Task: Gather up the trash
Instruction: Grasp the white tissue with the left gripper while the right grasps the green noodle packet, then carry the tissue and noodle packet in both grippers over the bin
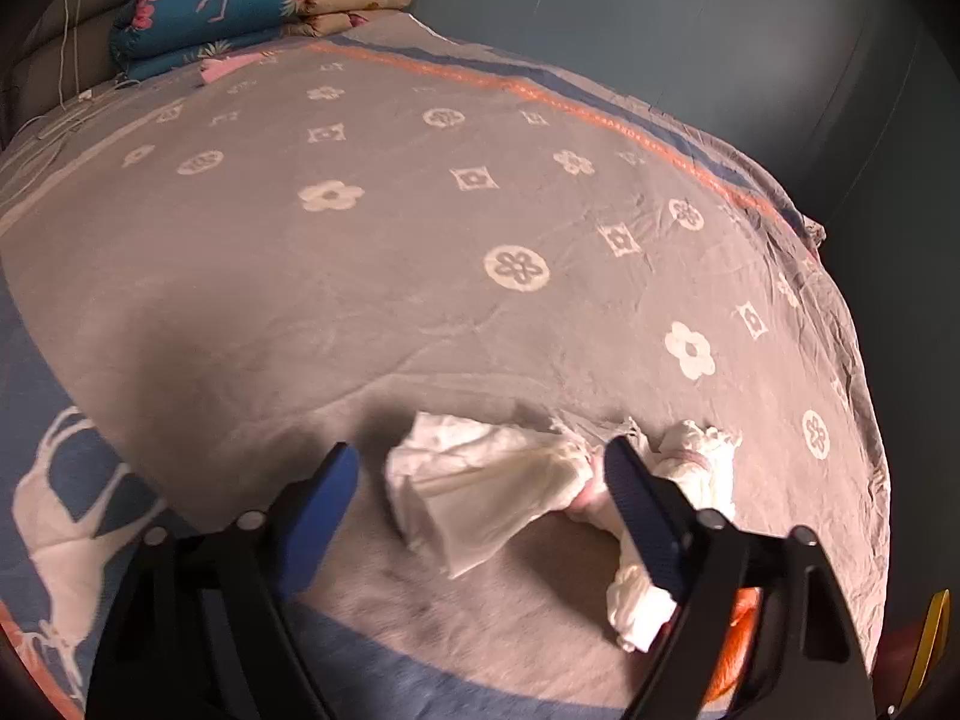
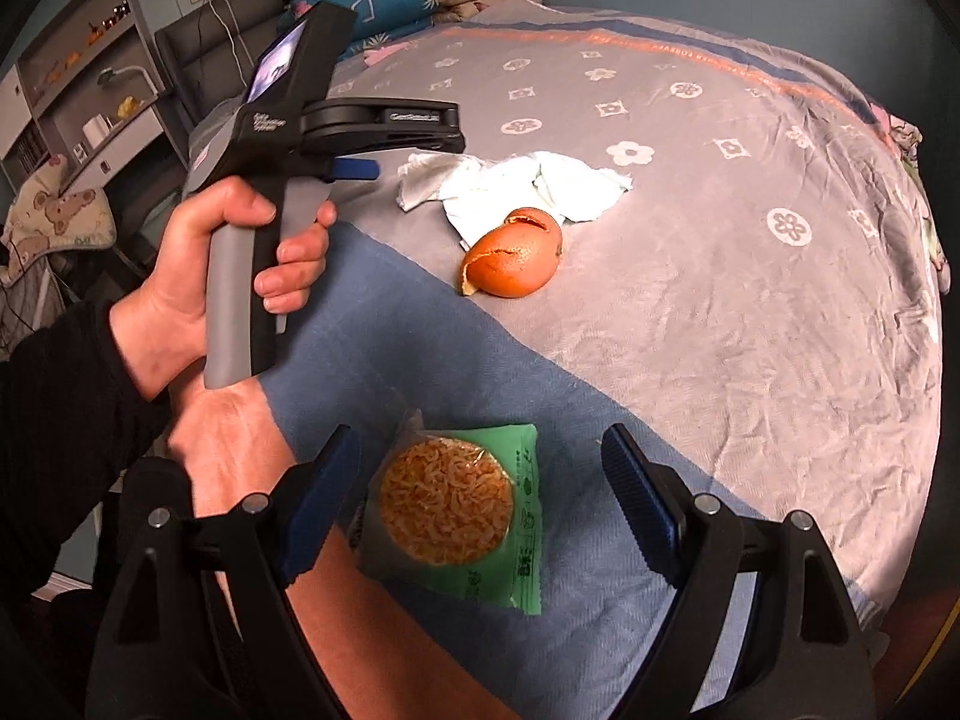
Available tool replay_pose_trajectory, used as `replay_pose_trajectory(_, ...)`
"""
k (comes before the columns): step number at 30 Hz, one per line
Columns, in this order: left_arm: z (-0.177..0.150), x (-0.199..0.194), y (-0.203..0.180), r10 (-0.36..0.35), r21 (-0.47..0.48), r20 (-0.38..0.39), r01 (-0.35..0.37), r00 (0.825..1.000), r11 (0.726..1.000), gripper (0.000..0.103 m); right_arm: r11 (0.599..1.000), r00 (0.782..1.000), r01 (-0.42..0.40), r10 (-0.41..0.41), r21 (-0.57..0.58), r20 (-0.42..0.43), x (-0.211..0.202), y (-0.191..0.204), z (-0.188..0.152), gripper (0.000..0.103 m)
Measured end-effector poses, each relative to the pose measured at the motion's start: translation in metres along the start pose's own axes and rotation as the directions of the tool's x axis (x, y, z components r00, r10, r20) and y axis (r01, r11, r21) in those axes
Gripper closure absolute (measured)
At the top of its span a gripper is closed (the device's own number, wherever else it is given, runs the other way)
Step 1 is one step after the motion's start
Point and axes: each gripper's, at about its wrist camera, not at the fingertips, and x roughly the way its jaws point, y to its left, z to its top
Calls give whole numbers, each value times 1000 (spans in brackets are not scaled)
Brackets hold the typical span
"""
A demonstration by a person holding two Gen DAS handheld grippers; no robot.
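A bed (image 1: 420, 276) fills both views, spread with a grey cover (image 2: 720, 312) printed with white flower medallions and edged by an orange and blue band along the far side. Folded quilts (image 1: 240, 6) are stacked at the head end, against a dark headboard. In the right wrist view, shelves (image 2: 90, 78) stand beyond the head of the bed on the left.

Near the foot edge, crumpled white tissue (image 1: 480, 486) lies on the cover. The left tongs (image 1: 480, 492) are spread wide with the tissue between their blue pads, not closed on it; one strip of tissue passes under the right-hand finger. In the right wrist view the person's left hand (image 2: 198, 294) grips that tool's handle just above the bed, beside the tissue (image 2: 516, 186).

An orange peel (image 2: 513, 255) sits touching the near edge of the tissue. Closer to the foot edge, on the blue border of the cover, lies a green snack packet (image 2: 474, 516) with a round window showing orange contents. The right tongs (image 2: 480, 492) are released, their fingers wide on either side of the packet, gripping nothing.
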Motion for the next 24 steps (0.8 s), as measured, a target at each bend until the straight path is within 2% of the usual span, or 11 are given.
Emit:
replay_pose_trajectory(3, -2, 11, -6, -6, 11, -23, 6, 1000, 1000, 43, 1000, 1000, 2, -3, -4, -18, 9, 2, 1, 26)
replay_pose_trajectory(8, -3, 18, -4, -11, -3, -22, 11, 1000, 1000, 59, 999, 998, -31, 32, 28, -61, 22, -1, 3, 41)
replay_pose_trajectory(10, -1, 19, -2, -22, -13, -19, 22, 1000, 1000, 73, 999, 997, -27, 29, 34, -65, 24, -1, 3, 47)
replay_pose_trajectory(13, 0, 17, 0, -25, -29, -6, 25, 1000, 999, 86, 999, 998, -13, 15, 36, -55, 26, 0, 2, 53)
replay_pose_trajectory(17, 4, 6, 4, -36, -48, 28, 37, 999, 998, 89, 999, 998, -15, 18, 47, -55, 27, -3, 5, 60)
replay_pose_trajectory(21, 11, -6, 10, -48, -62, 50, 51, 998, 997, 89, 999, 999, -9, 11, 48, -49, 26, -6, 6, 62)
replay_pose_trajectory(24, 16, -15, 18, -83, -98, 55, 88, 995, 991, 89, 999, 999, 1, 0, 37, -35, 23, -6, 7, 63)
